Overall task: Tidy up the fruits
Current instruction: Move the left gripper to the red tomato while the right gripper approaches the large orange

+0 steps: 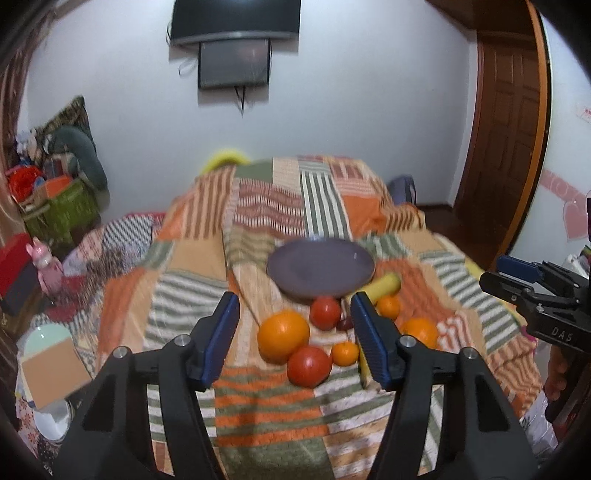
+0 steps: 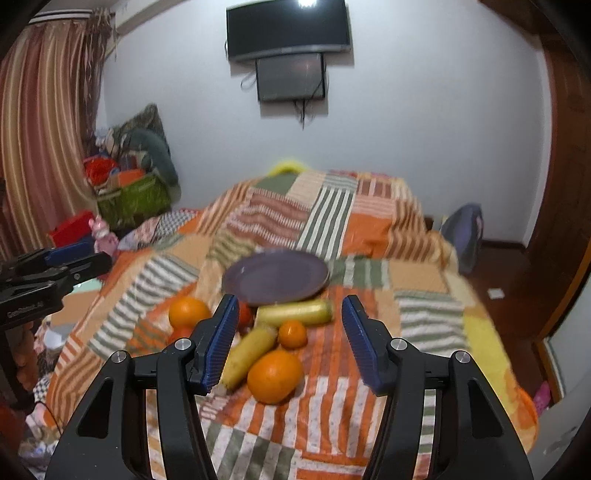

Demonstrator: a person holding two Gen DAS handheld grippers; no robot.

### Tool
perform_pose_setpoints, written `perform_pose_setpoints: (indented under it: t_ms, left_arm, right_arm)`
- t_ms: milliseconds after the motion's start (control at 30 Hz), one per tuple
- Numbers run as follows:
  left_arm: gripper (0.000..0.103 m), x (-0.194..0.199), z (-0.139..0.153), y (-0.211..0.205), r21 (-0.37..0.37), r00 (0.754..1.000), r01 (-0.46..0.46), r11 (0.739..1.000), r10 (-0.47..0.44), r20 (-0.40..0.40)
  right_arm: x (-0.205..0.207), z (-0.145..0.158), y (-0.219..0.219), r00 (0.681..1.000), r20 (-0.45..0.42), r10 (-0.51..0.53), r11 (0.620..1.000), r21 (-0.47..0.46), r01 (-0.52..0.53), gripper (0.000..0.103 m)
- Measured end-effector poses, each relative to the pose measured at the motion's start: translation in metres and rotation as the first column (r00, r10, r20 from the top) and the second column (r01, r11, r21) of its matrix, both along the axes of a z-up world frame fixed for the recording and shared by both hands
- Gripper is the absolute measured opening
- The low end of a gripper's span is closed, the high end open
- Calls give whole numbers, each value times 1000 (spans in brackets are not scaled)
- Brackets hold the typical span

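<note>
A purple plate (image 1: pixel 321 266) (image 2: pixel 275 277) lies bare on the patchwork bedspread. In front of it the fruits cluster: a big orange (image 1: pixel 283 334), two red round fruits (image 1: pixel 325 312) (image 1: pixel 308 365), two mandarins (image 1: pixel 344 353) (image 1: pixel 388 306), another orange (image 1: pixel 420 331) and a banana (image 1: pixel 386 286). My left gripper (image 1: pixel 295 332) hovers open above the near fruits and touches none. My right gripper (image 2: pixel 291 328) is open too, over a banana (image 2: pixel 249 354), a mandarin (image 2: pixel 292 334) and an orange (image 2: pixel 275 376). A second banana (image 2: pixel 295 312) lies by the plate's rim.
The bedspread (image 1: pixel 258 424) drops off at its left, right and near edges. Left of the bed are a green basket (image 2: pixel 129 199), a pink toy (image 1: pixel 46 269) and clutter. A screen (image 2: pixel 288 29) hangs on the far wall; a wooden door (image 1: pixel 509 147) stands at right.
</note>
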State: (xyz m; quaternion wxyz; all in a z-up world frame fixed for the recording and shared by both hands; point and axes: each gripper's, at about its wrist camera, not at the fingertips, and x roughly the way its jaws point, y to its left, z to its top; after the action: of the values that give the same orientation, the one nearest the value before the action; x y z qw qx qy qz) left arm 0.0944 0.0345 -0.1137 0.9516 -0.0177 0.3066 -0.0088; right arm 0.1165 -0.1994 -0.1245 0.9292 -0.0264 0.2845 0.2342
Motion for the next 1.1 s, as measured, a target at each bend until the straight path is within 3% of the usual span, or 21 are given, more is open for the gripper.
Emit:
perform_pose_setpoints:
  t_ms: [200,500,767,1100]
  left_arm:
    - [63,21,-41,1,-29,989,29,999,-33,-145]
    - [63,43,-91,-2,-78,956,38,996,-59,-289]
    - [63,59,-116,-4,-104,934,35,994,-70,-351]
    - [63,74,-129,-5,-126,925,17,992,-63,-374]
  right_arm:
    - [13,-25,8,994,-112,16,1000,-10,-17,55]
    - [34,-63,18,966,-251,57,998,-16,-63,55]
    - [45,-85,22,941,-331,71,997,-9,-78,55]
    - [54,-100,25,924,-373,79,996,-14,-90,58]
